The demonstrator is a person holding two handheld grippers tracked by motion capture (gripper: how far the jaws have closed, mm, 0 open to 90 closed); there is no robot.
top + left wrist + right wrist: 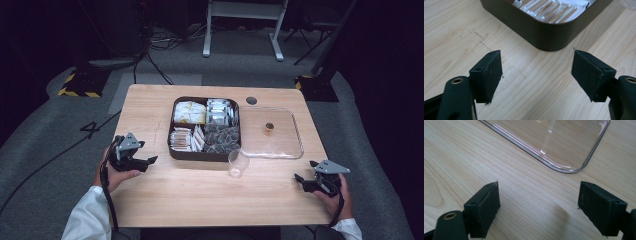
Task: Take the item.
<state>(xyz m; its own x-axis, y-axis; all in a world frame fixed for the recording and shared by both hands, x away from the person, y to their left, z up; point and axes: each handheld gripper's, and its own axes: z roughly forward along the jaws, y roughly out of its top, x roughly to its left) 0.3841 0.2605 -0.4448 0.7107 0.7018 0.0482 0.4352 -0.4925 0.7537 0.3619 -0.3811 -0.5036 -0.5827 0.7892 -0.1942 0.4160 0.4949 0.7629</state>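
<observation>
A dark brown compartment box (pixel 172 150) stands mid-table, filled with white and yellow sachets and dark tea bags. Its clear lid (pixel 287 145) lies flat to the right of it. A small clear cup (pixel 238 163) stands just in front of the box's right corner. My left gripper (pixel 150 161) rests at the table's left edge, open, jaws wide with nothing between them, pointing at the box's near corner (pixel 549 42). My right gripper (pixel 300 181) sits at the front right, also open and empty, facing the lid's rounded corner (pixel 574 170).
A round cable hole (pixel 251 100) lies in the wooden table (pixel 200 200) behind the lid. A small brown object (pixel 269 126) shows through the lid. Cables, stands and a white frame occupy the floor beyond the table.
</observation>
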